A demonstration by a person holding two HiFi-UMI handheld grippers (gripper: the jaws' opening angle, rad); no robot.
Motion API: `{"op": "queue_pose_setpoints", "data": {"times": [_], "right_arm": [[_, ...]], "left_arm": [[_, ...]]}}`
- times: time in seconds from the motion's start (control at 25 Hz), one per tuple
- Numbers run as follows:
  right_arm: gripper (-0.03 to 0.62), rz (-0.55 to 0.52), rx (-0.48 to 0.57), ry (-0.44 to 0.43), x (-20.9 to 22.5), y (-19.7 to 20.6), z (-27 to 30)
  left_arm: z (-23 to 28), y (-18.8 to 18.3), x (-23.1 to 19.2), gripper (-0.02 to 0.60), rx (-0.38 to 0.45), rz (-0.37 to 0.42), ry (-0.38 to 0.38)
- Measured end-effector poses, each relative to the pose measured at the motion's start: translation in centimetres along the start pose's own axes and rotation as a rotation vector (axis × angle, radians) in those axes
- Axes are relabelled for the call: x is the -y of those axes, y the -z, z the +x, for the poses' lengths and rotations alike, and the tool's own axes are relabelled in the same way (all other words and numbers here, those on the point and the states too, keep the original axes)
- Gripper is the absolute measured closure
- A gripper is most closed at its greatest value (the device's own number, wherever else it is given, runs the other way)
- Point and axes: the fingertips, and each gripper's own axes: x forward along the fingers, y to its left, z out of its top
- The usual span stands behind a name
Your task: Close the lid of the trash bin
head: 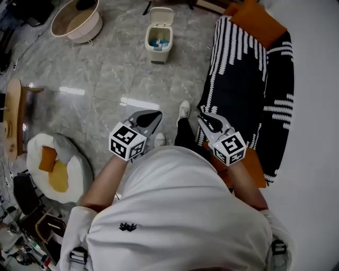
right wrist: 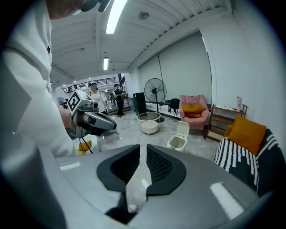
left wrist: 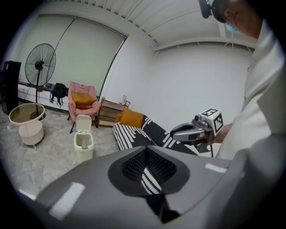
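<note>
A small cream trash bin (head: 159, 37) stands on the grey stone floor at the far middle. Its lid (head: 161, 16) is tipped up and open. The bin also shows in the left gripper view (left wrist: 83, 142) and the right gripper view (right wrist: 178, 139). My left gripper (head: 145, 119) and right gripper (head: 212, 123) hang close in front of the person's body, well short of the bin and holding nothing. The left gripper (left wrist: 146, 150) has its tips touching. The right gripper (right wrist: 143, 150) shows a narrow gap down its whole length.
A black-and-white striped couch (head: 249, 79) with an orange cushion (head: 257, 21) runs along the right. A round basin (head: 77, 20) sits far left, and a white pouf (head: 55, 166) near left. A pink armchair (left wrist: 82, 100) and a standing fan (left wrist: 40, 65) lie behind the bin.
</note>
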Motion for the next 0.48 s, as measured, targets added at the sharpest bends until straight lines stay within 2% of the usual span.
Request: {"op": "queue_pose_setpoints", "data": {"times": [0.2,0.48], "right_arm": [[0.568,0.004,0.017,-0.053,6.8,-2.4,3.6],[0.566,-0.027,0.023,-0.128,17.4,-6.1,6.1]], "left_arm": [[4.6,-3.7,-4.0,0.528,-0.012,-0.009,-0.078],[12.8,-11.6,-5.9,0.511,-0.011,0.027,-0.136]]}}
